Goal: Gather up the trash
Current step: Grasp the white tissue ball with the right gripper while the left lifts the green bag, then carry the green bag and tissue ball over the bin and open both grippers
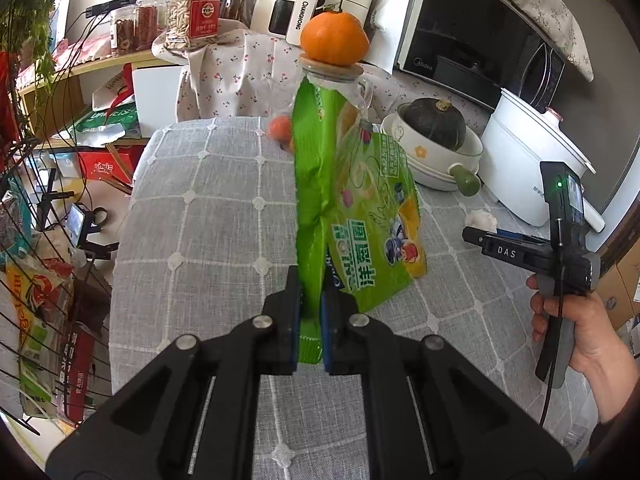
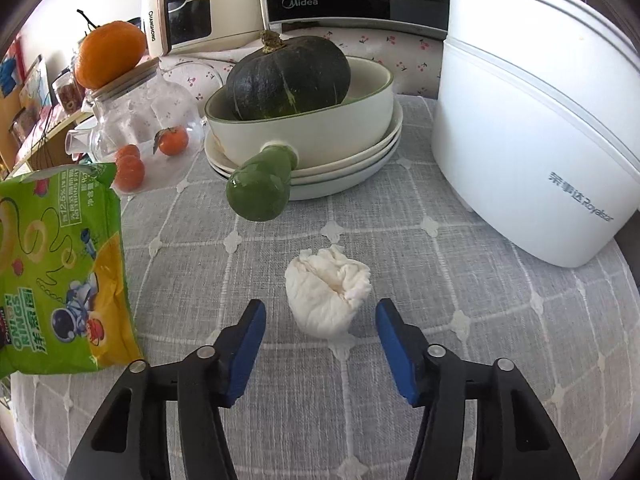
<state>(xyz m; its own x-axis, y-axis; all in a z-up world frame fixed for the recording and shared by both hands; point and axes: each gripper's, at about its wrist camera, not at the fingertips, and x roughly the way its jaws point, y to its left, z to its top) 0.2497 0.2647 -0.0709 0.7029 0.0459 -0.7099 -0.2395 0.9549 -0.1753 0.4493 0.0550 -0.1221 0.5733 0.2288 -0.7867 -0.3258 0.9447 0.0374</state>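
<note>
Your bench (image 2: 400, 248) wears grey checked cloth – 1 tissue wad (image 2: 328, 292), 3 small oranges (image 2: 172, 140); left claw (image 1: 310, 320) pinches the snack bag (image 1: 360, 208), right claw (image 2: 320, 336) gapes around the wad.

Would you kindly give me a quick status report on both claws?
Left claw shut on green snack bag. Right claw open, straddling crumpled tissue, pads not touching. Nothing in the way.

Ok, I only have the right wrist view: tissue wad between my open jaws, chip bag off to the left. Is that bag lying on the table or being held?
Observer: Held. The left gripper is shut on the green chip bag, lifted above the tablecloth.
Operator: Anything beyond the table's left edge?
Observer: A black wire basket holding packaging.
Operator: And my right gripper?
Observer: Open, pads not yet on the tissue wad.
</note>
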